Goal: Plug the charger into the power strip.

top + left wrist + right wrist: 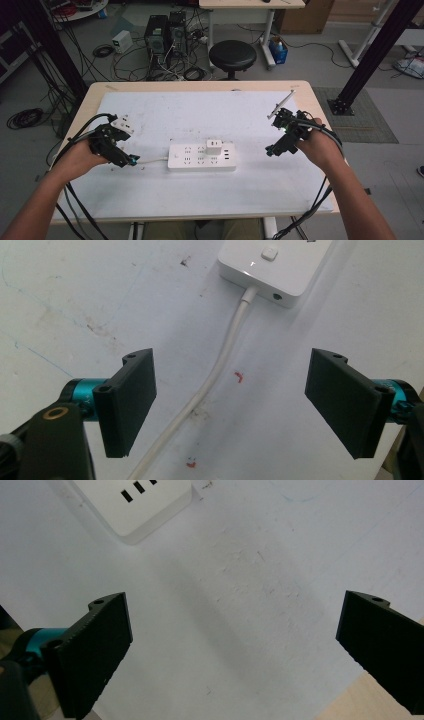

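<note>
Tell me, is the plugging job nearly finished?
A small white charger block already sits plugged into the long white power strip. Right now nothing is held: the left gripper hangs open over the strip's white cable, and the right gripper is open above the bare white table sheet. Another white plug block lies beside the left hand, probably waiting its turn.

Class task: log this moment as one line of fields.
left gripper: open, over cord | right gripper: open, empty | charger: plugged into strip
</note>
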Available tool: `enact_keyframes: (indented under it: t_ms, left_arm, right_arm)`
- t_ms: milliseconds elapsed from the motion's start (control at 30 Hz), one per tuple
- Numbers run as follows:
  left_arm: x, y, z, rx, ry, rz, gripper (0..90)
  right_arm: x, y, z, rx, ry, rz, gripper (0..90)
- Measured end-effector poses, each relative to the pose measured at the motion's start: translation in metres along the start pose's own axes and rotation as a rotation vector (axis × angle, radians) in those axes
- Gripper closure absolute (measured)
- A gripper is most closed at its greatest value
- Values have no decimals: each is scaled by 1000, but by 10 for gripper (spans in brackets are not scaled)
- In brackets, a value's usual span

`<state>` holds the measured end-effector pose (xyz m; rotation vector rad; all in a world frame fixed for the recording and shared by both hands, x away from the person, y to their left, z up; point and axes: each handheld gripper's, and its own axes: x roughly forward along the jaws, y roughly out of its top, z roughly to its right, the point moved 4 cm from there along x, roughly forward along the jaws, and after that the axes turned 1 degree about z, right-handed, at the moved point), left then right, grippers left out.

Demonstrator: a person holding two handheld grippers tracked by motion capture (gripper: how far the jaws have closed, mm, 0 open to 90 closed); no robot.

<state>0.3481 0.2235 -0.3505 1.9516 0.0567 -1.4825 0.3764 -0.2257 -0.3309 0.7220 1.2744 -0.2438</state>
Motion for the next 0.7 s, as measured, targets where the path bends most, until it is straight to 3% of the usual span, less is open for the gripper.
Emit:
enact_keyframes:
  t_ms: [700]
  left_arm:
    - [1,0,2,-10,13,9,206]
  right_arm:
    - [7,-10,-1,16,13,-11,8]
